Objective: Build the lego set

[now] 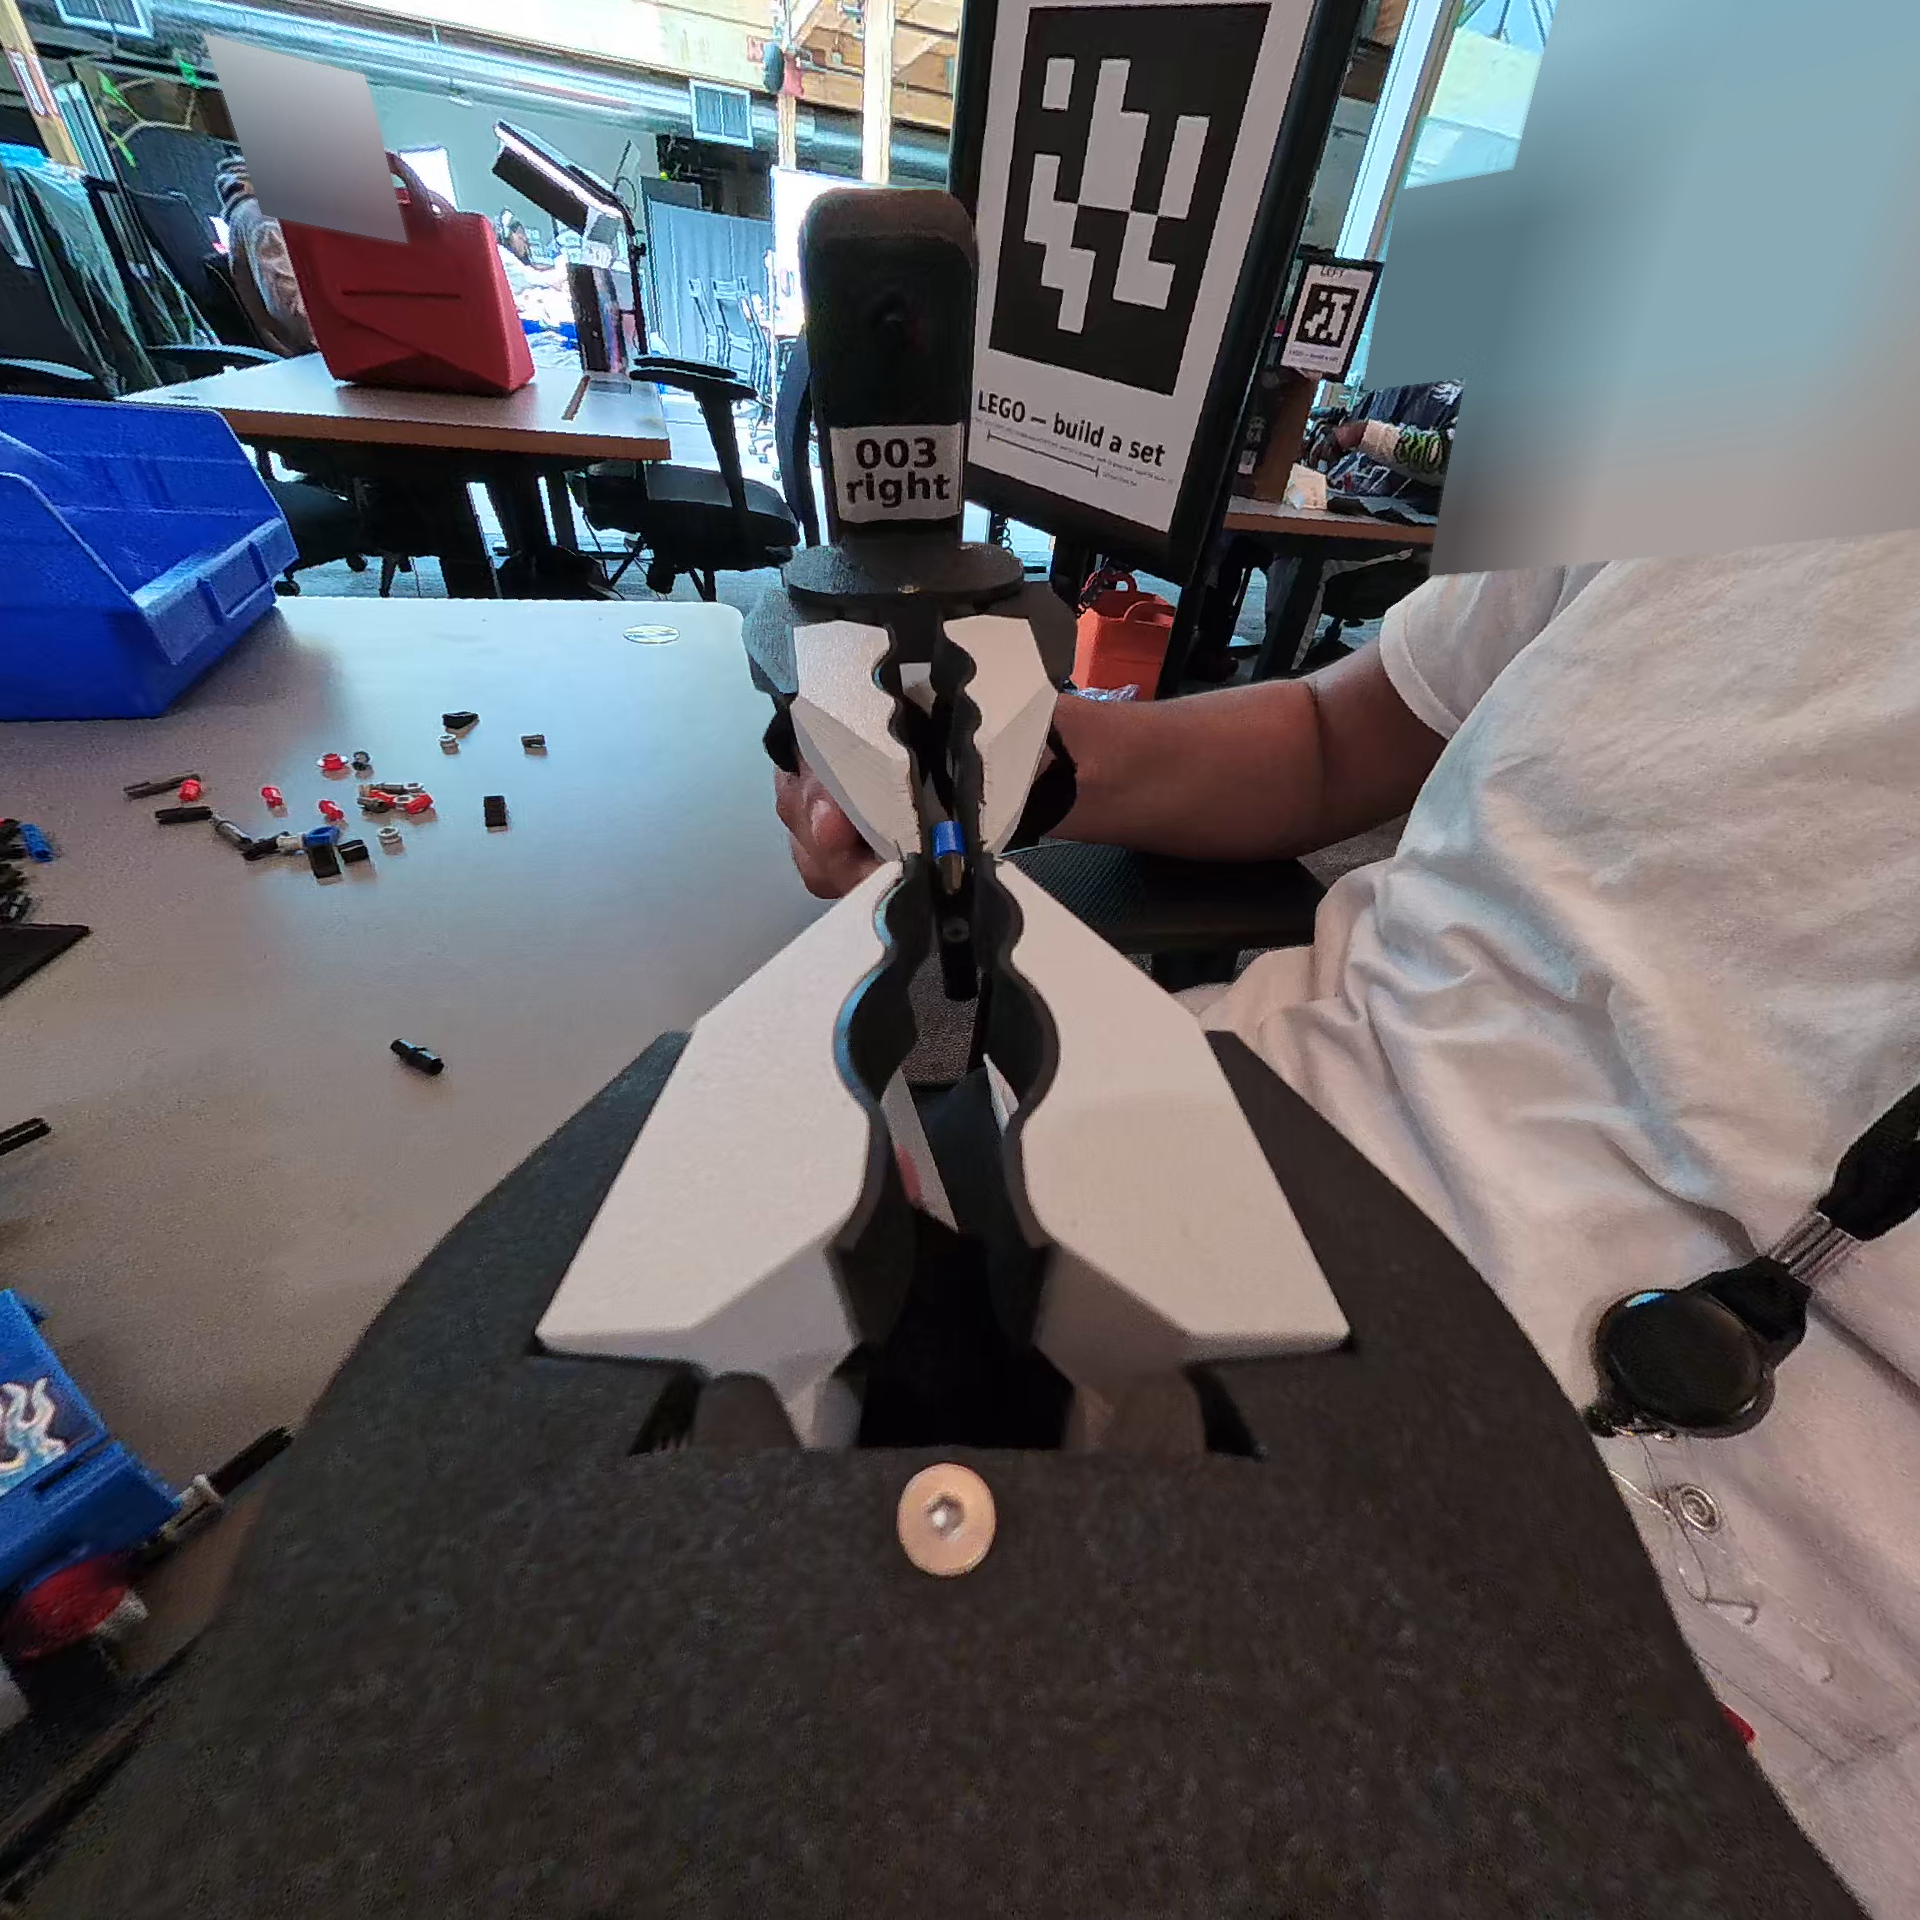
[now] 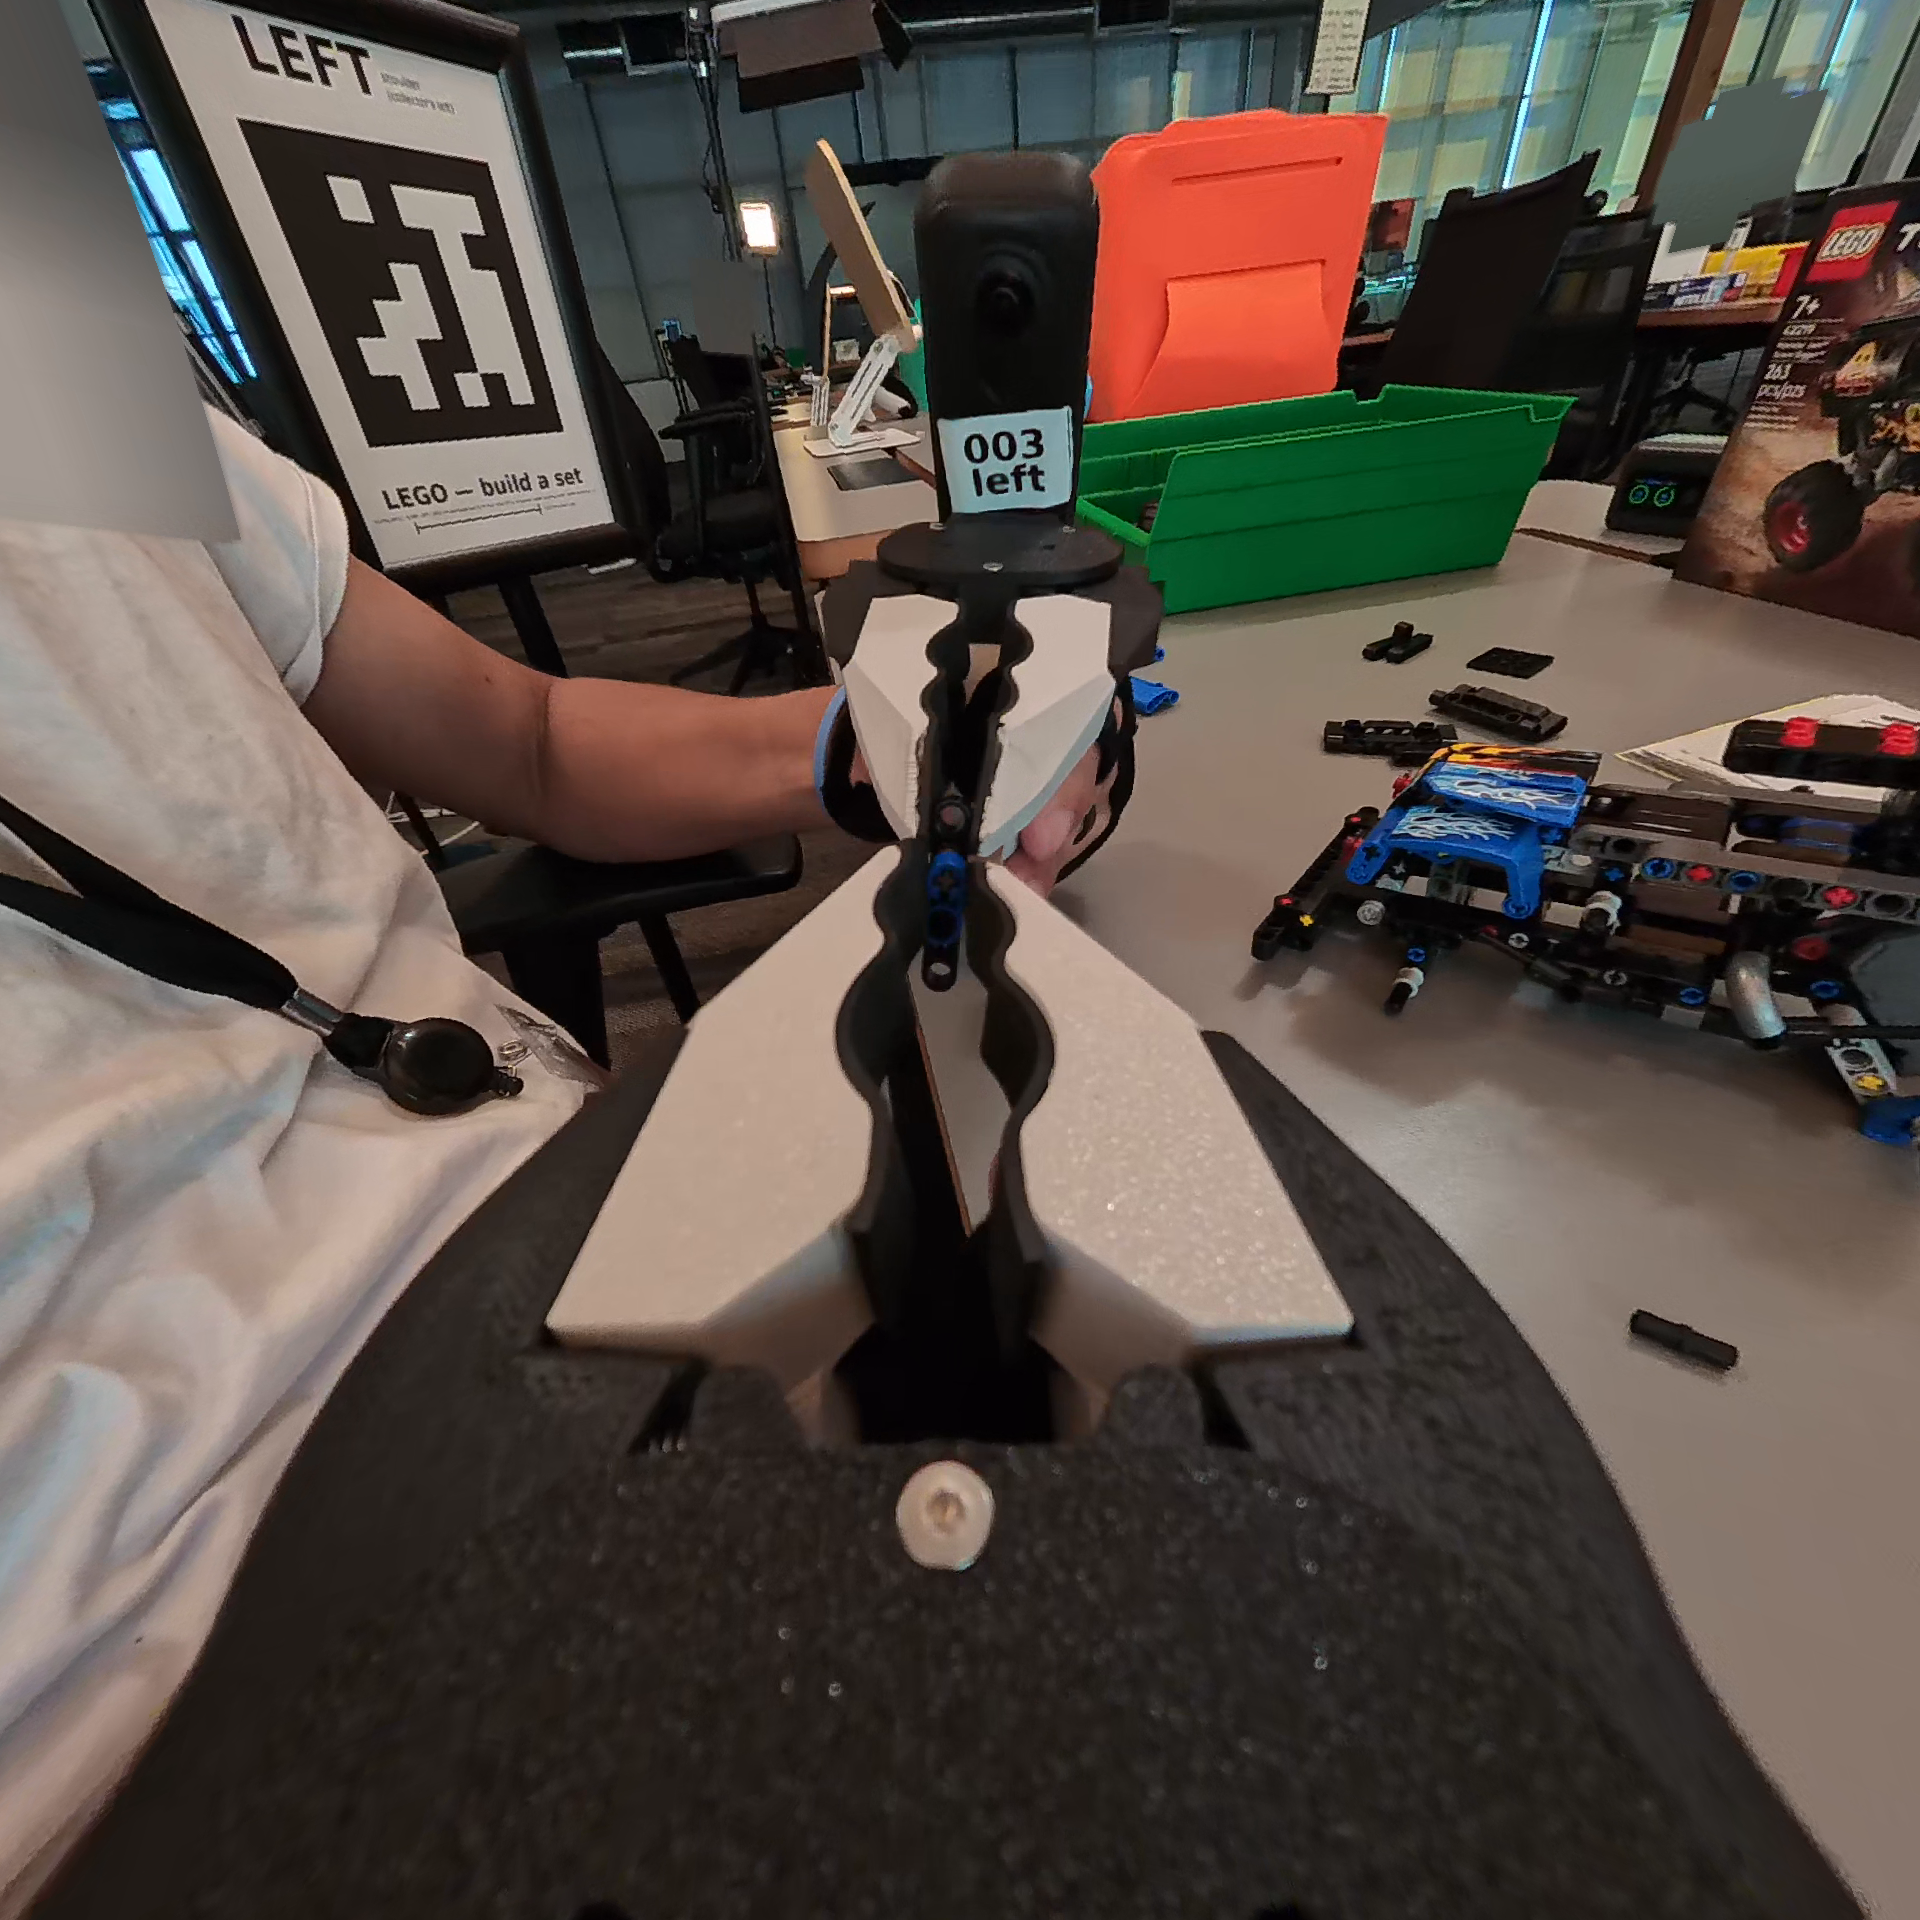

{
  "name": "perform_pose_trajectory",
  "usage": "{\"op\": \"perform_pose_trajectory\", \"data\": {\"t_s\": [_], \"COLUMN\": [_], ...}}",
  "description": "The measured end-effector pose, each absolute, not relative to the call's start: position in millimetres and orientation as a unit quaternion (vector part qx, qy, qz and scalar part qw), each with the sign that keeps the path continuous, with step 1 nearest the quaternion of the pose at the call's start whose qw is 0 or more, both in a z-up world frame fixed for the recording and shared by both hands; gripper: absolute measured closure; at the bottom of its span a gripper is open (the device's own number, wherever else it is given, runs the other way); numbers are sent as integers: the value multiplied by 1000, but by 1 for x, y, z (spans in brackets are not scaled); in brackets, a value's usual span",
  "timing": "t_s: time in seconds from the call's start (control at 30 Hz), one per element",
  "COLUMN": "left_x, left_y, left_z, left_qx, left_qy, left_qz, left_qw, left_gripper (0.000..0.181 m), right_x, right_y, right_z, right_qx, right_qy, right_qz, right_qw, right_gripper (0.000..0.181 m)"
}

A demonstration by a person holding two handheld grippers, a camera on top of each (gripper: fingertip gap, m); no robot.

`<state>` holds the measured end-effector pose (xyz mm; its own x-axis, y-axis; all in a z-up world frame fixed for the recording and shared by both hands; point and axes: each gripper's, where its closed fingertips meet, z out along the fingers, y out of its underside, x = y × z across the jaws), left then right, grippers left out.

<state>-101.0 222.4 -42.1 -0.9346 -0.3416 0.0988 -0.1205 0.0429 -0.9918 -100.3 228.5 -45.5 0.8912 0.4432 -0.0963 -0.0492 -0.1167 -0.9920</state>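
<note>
I am working over a grey bench (image 2: 1351, 1195), and I am holding both tools up off its near edge, in front of my chest. Two framed marker boards are standing behind me, one (image 2: 395, 281) at my left shoulder and one (image 1: 1132, 208) at my right; each is carrying a black-and-white square code with printed lines under it, which I am leaving unread. The set's box (image 2: 1829, 416) is standing at the far right of the bench, showing a brand logo and a picture of a big-wheeled truck. Nearer, the half-built truck chassis (image 2: 1558, 883) with blue printed panels is lying well apart from my tools, to the right gripper's side. Loose small parts (image 1: 332, 810) are lying scattered on the other side.

My left gripper (image 1: 940, 883) and right gripper (image 2: 940, 873) are pointing straight at each other, tips almost touching. Each is carrying a camera with a white paper label (image 2: 1003, 462).

Between them I am pinching a black beam (image 2: 943, 925). Its long axis is running along the line from one tool to the other, so each end is sitting inside a pair of jaws. Both pairs of jaws are closed onto it, as far as I am judging; which one is bearing the load I cannot tell. A blue pin (image 2: 948, 878) is sitting in the beam right where the tips are meeting, so I am judging the coming push as running straight along that axis.
</note>
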Motion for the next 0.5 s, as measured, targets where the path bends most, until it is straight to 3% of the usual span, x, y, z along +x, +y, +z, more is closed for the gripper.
{"op": "perform_pose_trajectory", "data": {"t_s": [0.5], "left_x": [-89], "left_y": [241], "left_z": [-27], "left_qx": [-207], "left_qy": [669], "left_qz": [-710], "left_qw": [68], "left_gripper": [176], "right_x": [-71], "right_y": [213], "right_z": [-19], "right_qx": [-683], "right_qy": [-75], "right_qz": [232], "right_qw": [689], "right_gripper": [174]}}
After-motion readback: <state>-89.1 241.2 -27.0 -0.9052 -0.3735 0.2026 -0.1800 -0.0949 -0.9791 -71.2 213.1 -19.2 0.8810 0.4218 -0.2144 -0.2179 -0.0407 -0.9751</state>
